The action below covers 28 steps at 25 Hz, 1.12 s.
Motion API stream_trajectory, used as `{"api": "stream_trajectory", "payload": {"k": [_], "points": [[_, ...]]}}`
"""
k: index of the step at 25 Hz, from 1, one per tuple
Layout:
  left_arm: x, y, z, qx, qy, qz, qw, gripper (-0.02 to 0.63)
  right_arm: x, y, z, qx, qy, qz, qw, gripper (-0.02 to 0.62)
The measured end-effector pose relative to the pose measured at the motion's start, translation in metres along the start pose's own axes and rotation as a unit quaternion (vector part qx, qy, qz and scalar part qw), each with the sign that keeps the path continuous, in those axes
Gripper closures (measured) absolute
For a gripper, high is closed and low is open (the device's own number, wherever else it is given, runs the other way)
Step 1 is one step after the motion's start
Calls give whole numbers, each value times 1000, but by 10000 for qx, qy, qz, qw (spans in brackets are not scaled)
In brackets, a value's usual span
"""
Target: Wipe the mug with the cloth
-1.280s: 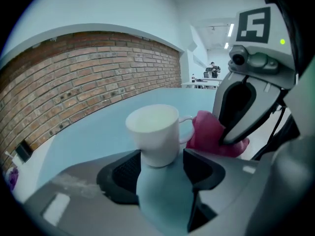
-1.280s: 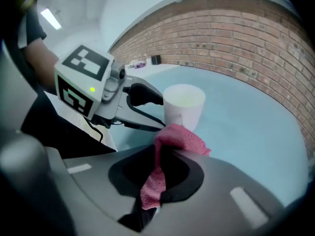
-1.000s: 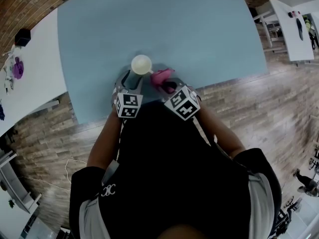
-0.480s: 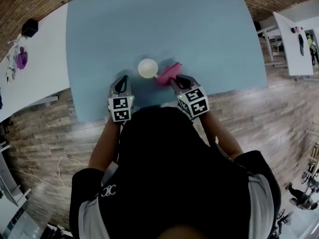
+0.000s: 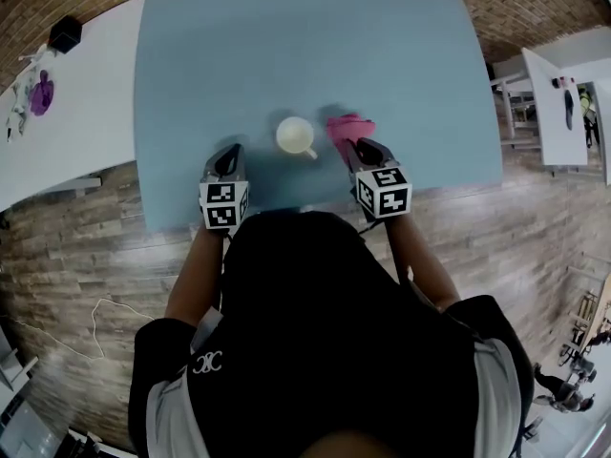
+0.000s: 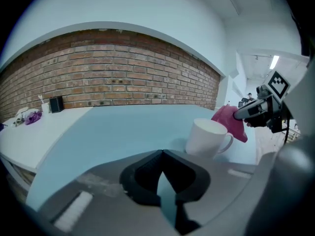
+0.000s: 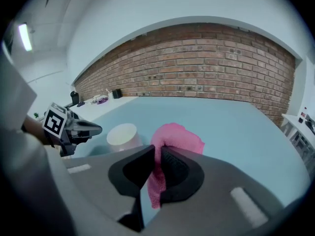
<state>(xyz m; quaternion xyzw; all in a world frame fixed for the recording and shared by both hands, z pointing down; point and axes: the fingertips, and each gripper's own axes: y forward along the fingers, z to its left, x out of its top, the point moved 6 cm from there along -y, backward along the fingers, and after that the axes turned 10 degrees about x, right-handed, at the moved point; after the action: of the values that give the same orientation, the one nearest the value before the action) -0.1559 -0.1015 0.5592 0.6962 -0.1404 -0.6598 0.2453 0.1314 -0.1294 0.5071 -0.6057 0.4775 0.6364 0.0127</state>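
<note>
White mug [image 5: 295, 135] upright on the blue table [image 5: 286, 46], with the pink cloth [image 5: 346, 127] just beside it.
The mug stood mouth up, long axis vertical, handle toward the right hand-held gripper [image 7: 158, 168], which pinched the bunched cloth. The left hand-held gripper [image 6: 161, 173] had just closed its jaws on nothing.

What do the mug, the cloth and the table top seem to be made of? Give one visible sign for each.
The mug looks like glazed ceramic: white, smooth, thick-walled. The cloth is soft pink fabric, perhaps microfibre: fuzzy, hanging in folds. The table top is pale blue, matte; material unclear.
</note>
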Motion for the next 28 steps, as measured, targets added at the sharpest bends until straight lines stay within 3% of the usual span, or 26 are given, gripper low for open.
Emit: {"api": "stream_trajectory", "payload": {"k": [17, 28], "points": [[-6, 17, 28, -725, -92, -59, 9973, 600, 3, -3, 17, -643, 319, 12, 9974, 554], [-6, 16, 25, -902, -286, -137, 9954, 600, 18, 0, 24, -635, -90, 345, 9973, 554]]}}
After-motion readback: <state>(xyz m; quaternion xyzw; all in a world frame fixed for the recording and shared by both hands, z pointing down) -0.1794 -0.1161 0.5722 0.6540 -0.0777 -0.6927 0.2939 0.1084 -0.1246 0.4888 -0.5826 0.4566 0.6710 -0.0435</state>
